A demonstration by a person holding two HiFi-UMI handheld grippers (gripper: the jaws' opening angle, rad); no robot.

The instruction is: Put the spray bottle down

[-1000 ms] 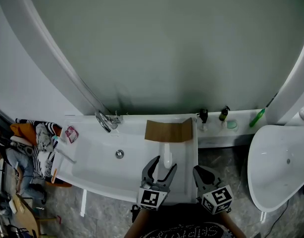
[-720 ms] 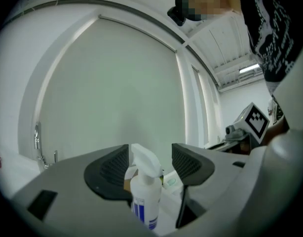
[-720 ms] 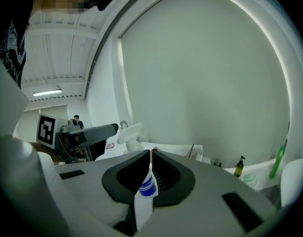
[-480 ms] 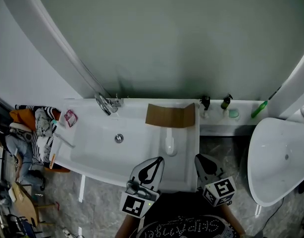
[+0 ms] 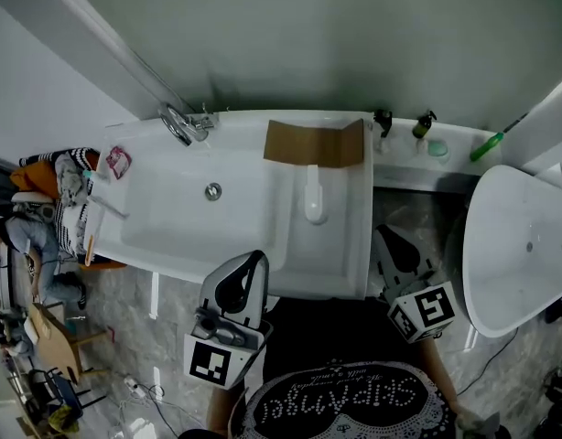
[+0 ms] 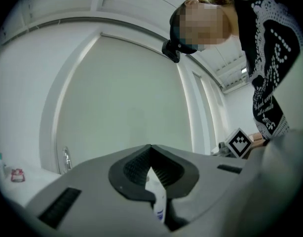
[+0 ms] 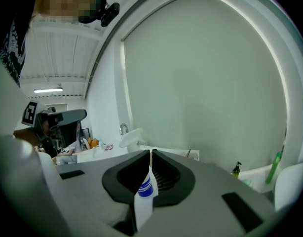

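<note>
Head view: the spray bottle (image 5: 313, 201) is laid flat on the sink surface (image 5: 340, 250), just below a cardboard sheet (image 5: 313, 144), well apart from the left tool (image 5: 255, 262) and right tool (image 5: 385, 240). Left gripper view: jaws just closed together, nothing clamped. Right gripper view: jaws are seen together.

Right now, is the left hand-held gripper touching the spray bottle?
Apart. The head view shows bare sink top between the left hand-held gripper and the spray bottle.
</note>
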